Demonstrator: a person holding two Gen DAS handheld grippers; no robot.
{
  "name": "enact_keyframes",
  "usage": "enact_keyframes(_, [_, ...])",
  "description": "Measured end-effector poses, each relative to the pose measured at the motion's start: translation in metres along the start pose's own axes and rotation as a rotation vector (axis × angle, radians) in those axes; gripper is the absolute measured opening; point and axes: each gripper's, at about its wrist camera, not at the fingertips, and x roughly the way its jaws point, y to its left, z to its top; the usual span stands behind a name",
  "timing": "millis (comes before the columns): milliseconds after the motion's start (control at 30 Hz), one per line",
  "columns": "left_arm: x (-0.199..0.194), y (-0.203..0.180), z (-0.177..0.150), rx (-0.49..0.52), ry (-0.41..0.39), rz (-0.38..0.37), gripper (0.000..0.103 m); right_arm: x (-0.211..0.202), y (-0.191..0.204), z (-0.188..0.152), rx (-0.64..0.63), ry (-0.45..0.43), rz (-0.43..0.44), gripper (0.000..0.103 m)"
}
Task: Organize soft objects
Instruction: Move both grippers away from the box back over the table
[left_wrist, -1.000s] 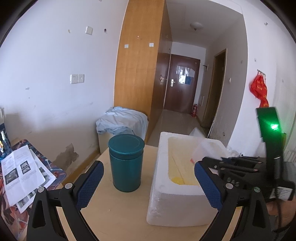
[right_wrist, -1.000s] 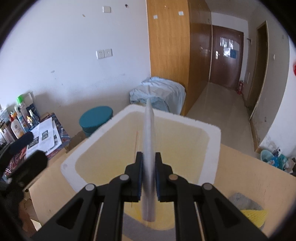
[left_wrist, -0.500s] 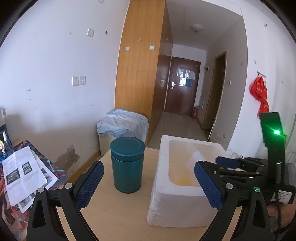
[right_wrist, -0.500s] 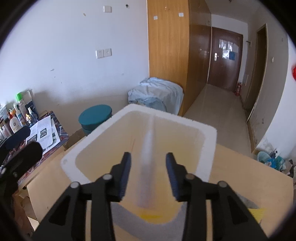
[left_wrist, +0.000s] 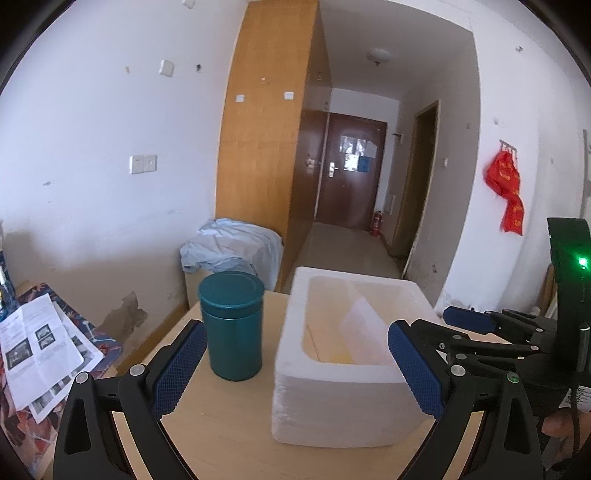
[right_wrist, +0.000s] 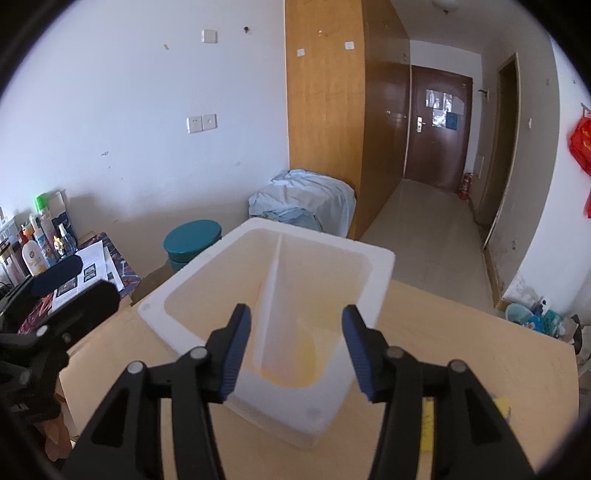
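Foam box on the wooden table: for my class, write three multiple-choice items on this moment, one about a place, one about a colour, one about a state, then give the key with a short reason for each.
1. Where does the white sheet lie?
A. inside the foam box
B. on top of the canister
C. on the floor

2. What colour is the lidded canister beside the box?
A. red
B. teal
C. yellow

3. How does the right gripper stand?
A. shut on the sheet
B. shut on the box rim
C. open, holding nothing

Key:
1 A: the sheet leans against the box's inner wall, below the rim.
2 B: the left wrist view shows its body and lid dark teal.
3 C: its jaws have just been opening, and both blue pads stand apart above the box, with the sheet lower down, touching neither.
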Motion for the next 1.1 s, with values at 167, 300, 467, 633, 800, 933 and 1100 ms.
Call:
enact_keyframes(167, [-0.004, -0.012, -0.003, 0.016, 0.004, -0.029, 0.098, -0.014, -0.005, -0.008, 0.025, -0.011, -0.019, 0.056])
enact_keyframes(300, [-0.009, -0.022, -0.008, 0.027, 0.010, -0.047, 0.098, -0.026, -0.010, -0.019, 0.041, -0.014, -0.032, 0.056])
enact_keyframes(467, [-0.016, -0.034, -0.016, 0.044, 0.022, -0.069, 0.098, -0.041, -0.016, -0.033, 0.063, -0.016, -0.048, 0.056])
enact_keyframes(633, [-0.022, -0.047, -0.025, 0.063, 0.042, -0.102, 0.098, -0.057, -0.026, -0.053, 0.078, -0.017, -0.086, 0.056])
enact_keyframes(800, [-0.028, -0.068, -0.039, 0.095, 0.071, -0.162, 0.098, -0.079, -0.038, -0.071, 0.123, -0.024, -0.128, 0.056])
enact_keyframes(933, [-0.034, -0.087, -0.049, 0.125, 0.084, -0.219, 0.098, -0.099, -0.050, -0.088, 0.156, -0.028, -0.174, 0.056])
enact_keyframes(1100, [-0.037, -0.110, -0.062, 0.170, 0.103, -0.291, 0.098, -0.119, -0.067, -0.109, 0.192, -0.022, -0.235, 0.056])
